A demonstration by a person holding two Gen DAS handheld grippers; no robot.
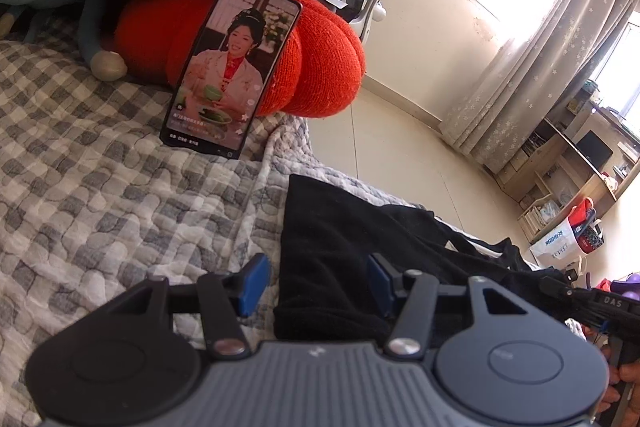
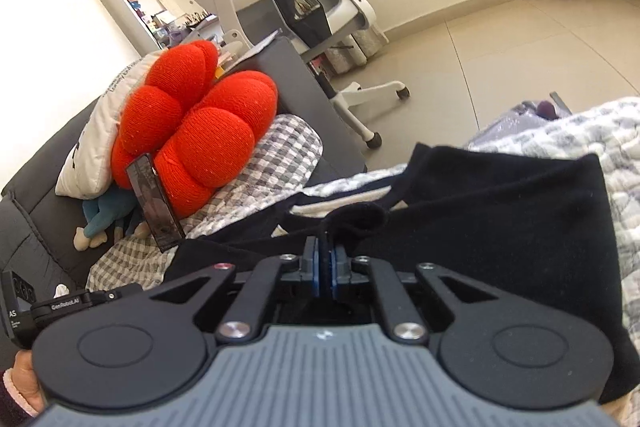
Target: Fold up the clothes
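While our right gripper (image 2: pixel 325 269) pinches a raised fold of the black garment (image 2: pixel 500 211) at frame center, our left gripper (image 1: pixel 314 285) sits half-open w/ the cloth's edge between its pads, not clamped. Garment lies on the checked quilt (image 1: pixel 100 187), lower right in the left view. We'd say: clamp left, lift both evenly, keep hem taut.

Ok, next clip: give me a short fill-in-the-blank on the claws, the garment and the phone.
1. The right claw is shut on a fold of the ____ garment.
2. The left claw is ____, one pad over the quilt.
3. The phone leans on a ____ cushion.

Missing: black; open; red
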